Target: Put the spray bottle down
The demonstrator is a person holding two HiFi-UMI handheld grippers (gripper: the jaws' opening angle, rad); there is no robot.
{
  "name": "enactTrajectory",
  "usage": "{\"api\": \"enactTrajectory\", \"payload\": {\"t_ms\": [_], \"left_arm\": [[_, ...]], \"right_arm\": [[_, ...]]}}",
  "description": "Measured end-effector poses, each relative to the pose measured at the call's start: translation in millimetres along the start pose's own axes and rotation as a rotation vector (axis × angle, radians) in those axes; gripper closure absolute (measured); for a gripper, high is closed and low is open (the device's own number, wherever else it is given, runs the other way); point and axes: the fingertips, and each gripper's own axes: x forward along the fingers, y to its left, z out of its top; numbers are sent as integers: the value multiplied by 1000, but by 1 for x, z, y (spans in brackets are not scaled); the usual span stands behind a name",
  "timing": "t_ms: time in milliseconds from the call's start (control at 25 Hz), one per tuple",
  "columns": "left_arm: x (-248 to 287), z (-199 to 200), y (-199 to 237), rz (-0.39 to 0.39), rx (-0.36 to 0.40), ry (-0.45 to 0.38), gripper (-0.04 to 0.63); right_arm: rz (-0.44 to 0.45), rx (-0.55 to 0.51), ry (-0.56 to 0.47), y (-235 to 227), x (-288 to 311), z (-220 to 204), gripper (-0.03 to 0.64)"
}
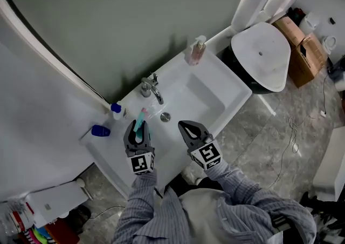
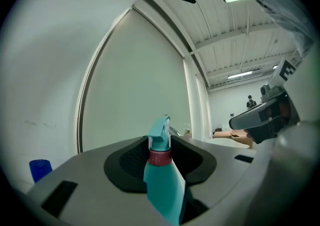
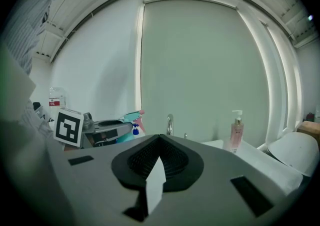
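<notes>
A teal spray bottle [image 1: 140, 123] with a red collar and a pink nozzle tip stands up between the jaws of my left gripper [image 1: 138, 132], which is shut on it. The left gripper view shows the bottle [image 2: 162, 180] upright, with its trigger head above the black pads. It hangs over the front left part of the white sink [image 1: 223, 78], close to the drain. My right gripper [image 1: 186, 127] is beside it to the right, over the basin's front edge, and its jaws meet at a point with nothing held. From the right gripper view, the bottle [image 3: 131, 118] shows at the left.
A chrome faucet [image 1: 152, 89] stands at the sink's back. A pink pump soap bottle [image 1: 197, 51] is on the far right corner. A blue cup [image 1: 100, 130] and a blue-capped bottle [image 1: 116, 108] sit on the left ledge. A toilet [image 1: 261, 56] and cardboard boxes [image 1: 302, 48] are to the right.
</notes>
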Motion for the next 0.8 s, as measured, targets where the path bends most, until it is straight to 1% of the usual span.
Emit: {"api": "enactTrajectory", "payload": {"t_ms": [240, 480, 640, 720, 800], "left_arm": [[54, -26, 24, -21, 6, -39, 463], [88, -48, 34, -24, 28, -59, 462], [105, -65, 32, -38, 65, -38, 462], [111, -72, 34, -32, 54, -26, 462], [116, -77, 40, -14, 37, -31, 462]], "right_arm": [[-8, 13, 32, -5, 46, -17, 601], [-31, 30, 29, -22, 85, -33, 601], [-73, 33, 10, -40, 97, -36, 601], [-90, 52, 6, -50, 99, -36, 601], [-93, 64, 8, -56, 103, -38, 601]]}}
